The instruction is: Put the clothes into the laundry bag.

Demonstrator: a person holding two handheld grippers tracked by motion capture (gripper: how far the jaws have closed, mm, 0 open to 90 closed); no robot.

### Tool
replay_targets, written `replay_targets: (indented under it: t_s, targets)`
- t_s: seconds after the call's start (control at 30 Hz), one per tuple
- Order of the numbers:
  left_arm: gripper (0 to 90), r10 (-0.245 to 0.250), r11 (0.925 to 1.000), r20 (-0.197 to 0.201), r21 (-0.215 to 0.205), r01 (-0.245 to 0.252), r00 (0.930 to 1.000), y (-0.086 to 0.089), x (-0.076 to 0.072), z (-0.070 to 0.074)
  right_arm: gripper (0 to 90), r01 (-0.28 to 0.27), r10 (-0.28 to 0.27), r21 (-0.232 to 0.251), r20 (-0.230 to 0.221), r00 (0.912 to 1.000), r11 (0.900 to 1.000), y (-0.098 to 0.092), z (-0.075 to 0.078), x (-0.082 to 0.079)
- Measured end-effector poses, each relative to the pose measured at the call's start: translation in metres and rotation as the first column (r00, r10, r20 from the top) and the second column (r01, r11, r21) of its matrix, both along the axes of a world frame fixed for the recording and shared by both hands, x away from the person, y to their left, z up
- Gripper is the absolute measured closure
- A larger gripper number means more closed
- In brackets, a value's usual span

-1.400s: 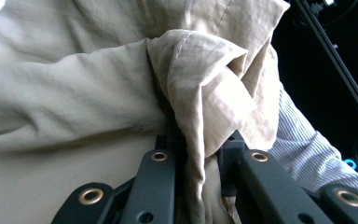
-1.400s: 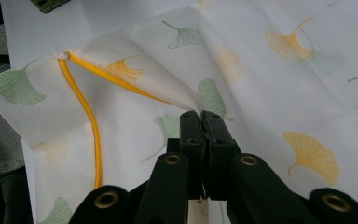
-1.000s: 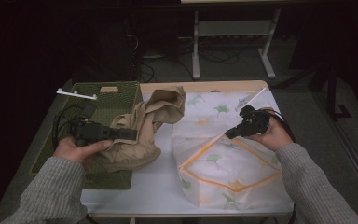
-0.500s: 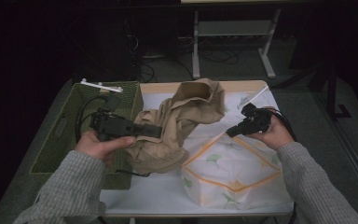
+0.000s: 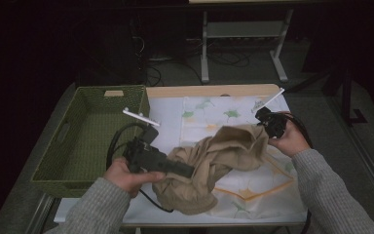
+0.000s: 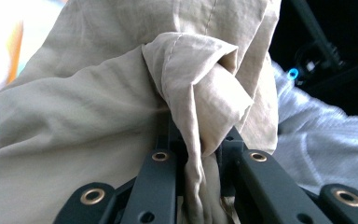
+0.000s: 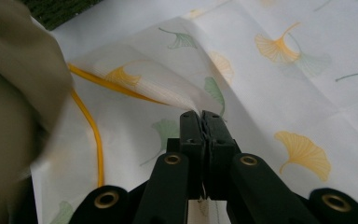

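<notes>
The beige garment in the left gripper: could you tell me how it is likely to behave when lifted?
Probably floppy: the beige garment bunches in soft folds where the left gripper pinches it. Likely light, since a small pinch carries it. It may drag across the leaf-print cloth.

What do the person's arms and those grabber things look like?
Both arms wear fuzzy grey knit sleeves. The left gripper and right gripper are black, each with two flat jaws dotted with small brass-ringed holes. A black cable loops from the left one, and a thin white stick pokes out near it.
</notes>
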State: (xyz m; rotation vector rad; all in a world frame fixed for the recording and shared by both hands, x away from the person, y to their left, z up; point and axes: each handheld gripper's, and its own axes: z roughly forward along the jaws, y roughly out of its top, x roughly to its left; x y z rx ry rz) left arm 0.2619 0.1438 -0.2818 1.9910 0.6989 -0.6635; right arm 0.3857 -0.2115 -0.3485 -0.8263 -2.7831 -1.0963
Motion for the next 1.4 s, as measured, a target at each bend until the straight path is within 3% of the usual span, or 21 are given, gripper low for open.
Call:
replay_targets:
  t_s: [0.17, 0.33, 0.5, 0.53, 0.6, 0.67, 0.7, 0.8, 0.83, 0.9, 0.93, 1.0, 1.03, 1.1, 1.17, 1.2, 1.23, 1.27, 1.3, 1.33, 1.4]
  targets:
    - [81.0, -0.013, 0.9977, -0.048, 0.066, 0.016, 0.9988, -0.003, -0.004, -0.032, 87.4, -0.010, 0.010, 0.002, 0.001, 0.9999, 1.000, 0.005, 0.001, -0.003]
    - [80.9, 0.012, 0.9856, -0.103, 0.169, 0.006, 0.9946, -0.009, -0.002, -0.066, 87.4, -0.028, 0.028, 0.009, 0.003, 0.9996, 1.000, 0.012, 0.003, -0.006]
    - [80.9, 0.030, 0.9911, -0.156, 0.133, -0.010, 0.9873, -0.015, 0.005, -0.085, 87.4, -0.046, 0.046, 0.013, 0.008, 0.9989, 0.999, 0.018, 0.005, -0.010]
    - [80.9, 0.011, 0.9935, -0.162, 0.114, 0.007, 0.9868, -0.027, 0.007, -0.086, 87.4, -0.051, 0.051, 0.024, 0.005, 0.9987, 0.998, 0.019, 0.007, -0.011]
    - [80.9, 0.001, 0.9945, -0.161, 0.103, 0.016, 0.9870, -0.030, 0.008, -0.084, 87.4, -0.054, 0.053, 0.025, 0.007, 0.9986, 0.998, 0.019, 0.007, -0.012]
    - [80.9, -0.005, 0.9962, -0.134, 0.086, 0.017, 0.9909, -0.037, 0.011, -0.073, 87.5, -0.051, 0.051, 0.038, 0.006, 0.9987, 0.998, 0.019, 0.010, -0.014]
    - [81.0, -0.009, 0.9972, -0.111, 0.073, 0.017, 0.9938, -0.044, 0.014, -0.058, 87.6, -0.053, 0.052, 0.046, 0.008, 0.9986, 0.998, 0.018, 0.011, -0.015]
    - [80.9, -0.003, 0.9966, -0.099, 0.082, 0.011, 0.9951, -0.048, 0.018, -0.052, 87.6, -0.053, 0.052, 0.059, 0.008, 0.9986, 0.997, 0.018, 0.013, -0.016]
    - [80.9, 0.019, 0.9931, -0.108, 0.117, -0.006, 0.9940, -0.055, 0.023, -0.057, 87.8, -0.058, 0.057, 0.070, 0.010, 0.9983, 0.996, 0.017, 0.015, -0.017]
    - [80.9, 0.027, 0.9911, -0.116, 0.133, -0.011, 0.9929, -0.057, 0.027, -0.064, 88.0, -0.063, 0.063, 0.080, 0.011, 0.9980, 0.995, 0.017, 0.016, -0.018]
    - [80.9, 0.048, 0.9878, -0.155, 0.154, -0.023, 0.9867, -0.059, 0.033, -0.084, 88.0, -0.063, 0.063, 0.081, 0.011, 0.9980, 0.995, 0.017, 0.017, -0.019]
    - [80.9, 0.056, 0.9874, -0.177, 0.156, -0.028, 0.9827, -0.059, 0.035, -0.094, 88.1, -0.069, 0.068, 0.082, 0.009, 0.9976, 0.994, 0.017, 0.017, -0.020]
    - [80.9, 0.105, 0.9844, -0.208, 0.161, -0.072, 0.9726, -0.058, 0.040, -0.113, 88.3, -0.077, 0.076, 0.085, 0.010, 0.9970, 0.993, 0.019, 0.019, -0.022]
    - [80.9, 0.131, 0.9817, -0.210, 0.164, -0.097, 0.9690, -0.057, 0.041, -0.120, 88.3, -0.084, 0.084, 0.090, 0.012, 0.9964, 0.992, 0.020, 0.020, -0.023]
    - [80.9, 0.168, 0.9830, -0.217, 0.110, -0.147, 0.9616, -0.056, 0.045, -0.126, 88.3, -0.109, 0.108, 0.090, 0.014, 0.9940, 0.990, 0.026, 0.024, -0.028]
    - [81.0, 0.168, 0.9830, -0.217, 0.110, -0.147, 0.9616, -0.056, 0.045, -0.126, 88.3, -0.109, 0.108, 0.090, 0.014, 0.9940, 0.990, 0.026, 0.024, -0.028]
    - [81.0, 0.159, 0.9871, -0.213, 0.052, -0.152, 0.9641, -0.057, 0.046, -0.119, 88.3, -0.119, 0.118, 0.085, 0.017, 0.9928, 0.989, 0.028, 0.026, -0.030]
    - [81.0, 0.159, 0.9871, -0.213, 0.052, -0.152, 0.9641, -0.057, 0.046, -0.119, 88.3, -0.119, 0.118, 0.085, 0.017, 0.9928, 0.989, 0.028, 0.026, -0.030]
    - [81.0, 0.154, 0.9880, -0.201, 0.018, -0.153, 0.9675, -0.058, 0.046, -0.105, 88.3, -0.126, 0.124, 0.090, 0.022, 0.9920, 0.988, 0.030, 0.029, -0.031]
    - [81.0, 0.145, 0.9892, -0.181, 0.009, -0.146, 0.9726, -0.059, 0.046, -0.097, 88.3, -0.132, 0.130, 0.093, 0.026, 0.9911, 0.987, 0.031, 0.030, -0.031]
    - [81.0, 0.149, 0.9886, -0.171, 0.001, -0.151, 0.9740, -0.060, 0.047, -0.090, 88.3, -0.135, 0.133, 0.105, 0.030, 0.9907, 0.985, 0.032, 0.033, -0.032]
